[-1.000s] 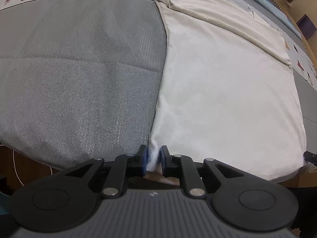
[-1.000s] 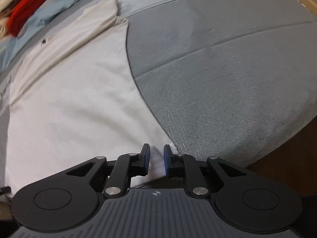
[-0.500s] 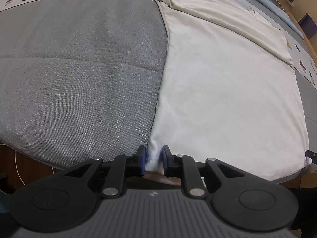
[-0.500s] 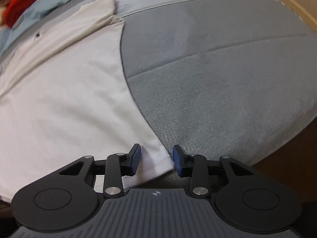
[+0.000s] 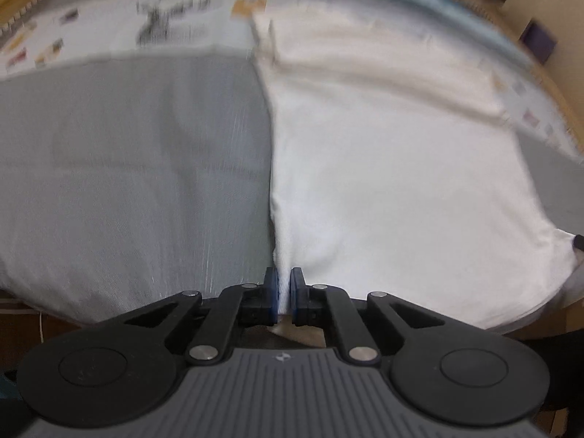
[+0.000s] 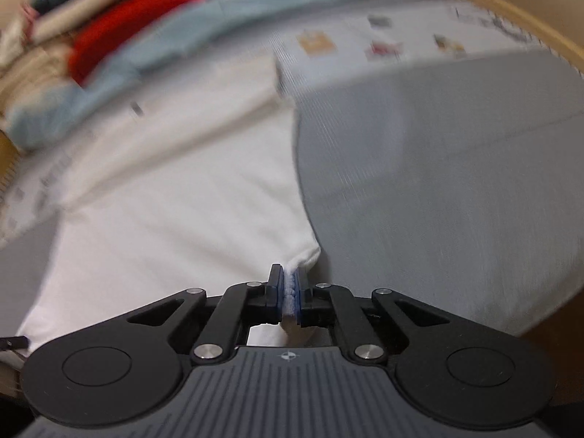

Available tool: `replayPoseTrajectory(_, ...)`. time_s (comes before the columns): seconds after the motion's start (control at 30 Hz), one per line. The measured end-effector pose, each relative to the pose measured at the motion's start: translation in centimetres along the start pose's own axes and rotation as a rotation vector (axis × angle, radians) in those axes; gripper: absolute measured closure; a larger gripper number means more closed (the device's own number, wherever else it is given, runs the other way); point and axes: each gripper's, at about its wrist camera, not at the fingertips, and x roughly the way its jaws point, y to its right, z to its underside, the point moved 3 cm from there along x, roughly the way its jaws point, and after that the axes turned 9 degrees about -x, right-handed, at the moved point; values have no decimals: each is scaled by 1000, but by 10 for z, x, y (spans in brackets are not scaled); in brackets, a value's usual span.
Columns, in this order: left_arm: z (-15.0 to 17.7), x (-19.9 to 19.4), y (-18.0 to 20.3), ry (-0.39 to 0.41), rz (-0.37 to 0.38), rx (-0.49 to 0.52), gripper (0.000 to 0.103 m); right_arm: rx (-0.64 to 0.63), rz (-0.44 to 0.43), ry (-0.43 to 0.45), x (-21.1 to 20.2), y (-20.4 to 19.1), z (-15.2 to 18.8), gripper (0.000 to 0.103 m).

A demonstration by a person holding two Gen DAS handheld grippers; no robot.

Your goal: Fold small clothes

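Observation:
A white garment point(image 5: 394, 182) lies spread on a grey padded surface point(image 5: 127, 182). My left gripper point(image 5: 284, 297) is shut on the garment's near left corner, and the cloth rises into the jaws. In the right wrist view the same white garment point(image 6: 182, 219) fills the left half. My right gripper point(image 6: 290, 297) is shut on its near right corner, with cloth bunched between the blue pads. Both corners are lifted a little off the surface. Both views are blurred by motion.
A patterned white sheet point(image 5: 109, 33) and a light blue cloth point(image 6: 164, 47) lie at the far side. A pile of red and cream clothes point(image 6: 109, 29) sits at the far left in the right wrist view. The grey surface's point(image 6: 456, 200) front edge drops off near both grippers.
My right gripper was open half a second ago and has shut on the garment's corner. Both grippers have lifted and tilted up, and the far side has come into view.

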Motion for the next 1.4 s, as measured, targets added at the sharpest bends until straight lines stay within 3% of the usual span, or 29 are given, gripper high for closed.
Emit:
replayPoseTrajectory(0.23, 4, -83, 19, 173, 103, 19, 98, 28, -174, 228, -96, 2, -38, 98)
replayPoseTrajectory(0.33, 21, -118, 15, 210, 145, 19, 98, 45, -284, 306, -141, 5, -34, 98)
replayPoseTrajectory(0.47, 45, -169, -1, 256, 195, -51, 98, 66, -339, 384, -190, 19, -20, 98)
replayPoseTrajectory(0.63, 21, -180, -1, 308, 203, -102, 98, 184, -285, 410, -183, 42, -25, 100)
replayPoseTrajectory(0.77, -30, -134, 3, 264, 186, -95, 98, 181, -222, 402, -139, 42, -54, 103)
replayPoseTrajectory(0.97, -110, -23, 13, 162, 79, 19, 98, 122, -84, 250, -33, 39, -101, 103)
replayPoseTrajectory(1.1, -131, 46, 2, 43, 13, 1, 98, 105, -90, 137, 16, 37, -100, 103)
replayPoseTrajectory(1.2, -138, 69, -4, -6, 15, -34, 98, 67, -153, 19, 31, 29, -84, 100)
replayPoseTrajectory(1.27, -141, 74, 0, -13, 15, -19, 97, -18, -261, -64, 35, 11, -71, 99)
replayPoseTrajectory(1.4, -139, 82, 4, -34, -3, -21, 97, -305, -375, -230, 35, -34, -28, 77)
